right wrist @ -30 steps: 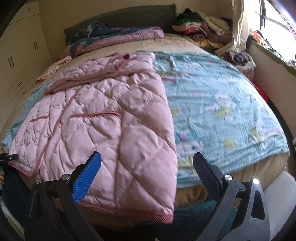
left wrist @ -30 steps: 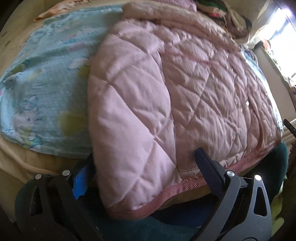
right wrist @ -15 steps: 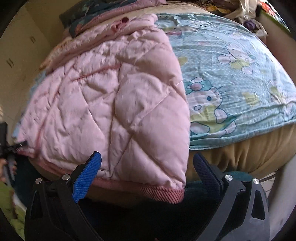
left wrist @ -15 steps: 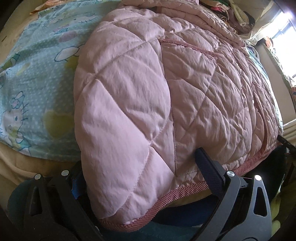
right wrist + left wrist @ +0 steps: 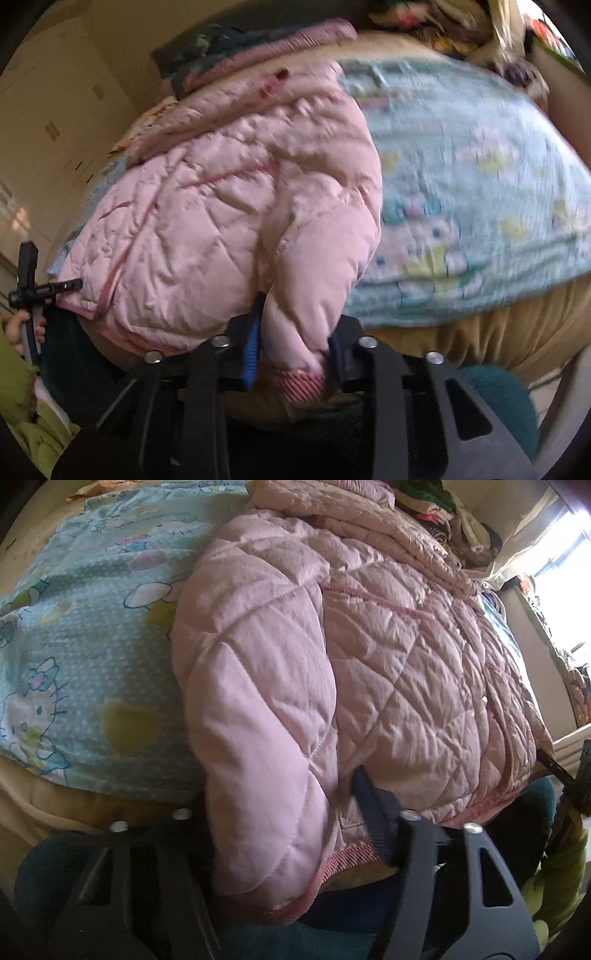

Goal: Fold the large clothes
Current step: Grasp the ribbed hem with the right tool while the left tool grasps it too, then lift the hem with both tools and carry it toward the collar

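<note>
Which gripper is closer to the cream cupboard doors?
Left. Both have just closed on the pink quilted jacket: the left gripper at the corner toward the cream cupboard doors, the right gripper at the far corner.

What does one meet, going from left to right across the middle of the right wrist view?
Cupboard wall → left gripper, small at the jacket's far hem → pink quilted jacket → blue cartoon bedsheet.

No readable text, label, brand or number shows anywhere.

Left gripper (image 5: 284,812) and right gripper (image 5: 293,339) just clamped.
</note>
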The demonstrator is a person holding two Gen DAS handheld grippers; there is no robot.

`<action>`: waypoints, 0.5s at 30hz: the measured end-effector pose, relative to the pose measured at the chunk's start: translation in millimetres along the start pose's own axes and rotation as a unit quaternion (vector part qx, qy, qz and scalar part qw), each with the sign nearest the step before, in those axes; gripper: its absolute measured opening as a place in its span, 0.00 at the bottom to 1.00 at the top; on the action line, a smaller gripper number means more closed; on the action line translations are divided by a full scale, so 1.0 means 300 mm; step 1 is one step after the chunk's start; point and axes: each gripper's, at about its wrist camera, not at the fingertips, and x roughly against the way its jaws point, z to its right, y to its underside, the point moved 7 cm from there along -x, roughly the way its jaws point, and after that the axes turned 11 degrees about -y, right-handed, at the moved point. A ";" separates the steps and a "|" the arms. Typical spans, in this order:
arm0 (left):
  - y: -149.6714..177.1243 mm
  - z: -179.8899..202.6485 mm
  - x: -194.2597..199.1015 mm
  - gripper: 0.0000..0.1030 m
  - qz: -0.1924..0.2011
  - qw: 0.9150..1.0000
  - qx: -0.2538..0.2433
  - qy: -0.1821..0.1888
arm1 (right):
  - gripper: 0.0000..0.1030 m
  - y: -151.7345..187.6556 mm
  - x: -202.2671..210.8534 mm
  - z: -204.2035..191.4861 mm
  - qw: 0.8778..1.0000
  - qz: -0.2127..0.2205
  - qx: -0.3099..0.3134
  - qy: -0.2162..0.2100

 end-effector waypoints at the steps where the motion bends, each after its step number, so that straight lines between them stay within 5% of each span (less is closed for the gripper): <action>1: -0.003 0.004 0.014 0.37 0.008 1.000 -0.008 -0.003 | 0.23 -0.018 0.012 -0.015 1.000 0.010 0.007 -0.005; 3: -0.010 0.010 0.040 0.20 0.023 0.999 -0.021 -0.013 | 0.22 -0.053 0.045 -0.039 0.999 0.034 0.023 -0.010; 15: -0.115 0.052 0.180 0.12 0.103 0.994 -0.007 0.017 | 0.20 -0.211 0.144 -0.098 0.992 0.120 0.030 -0.038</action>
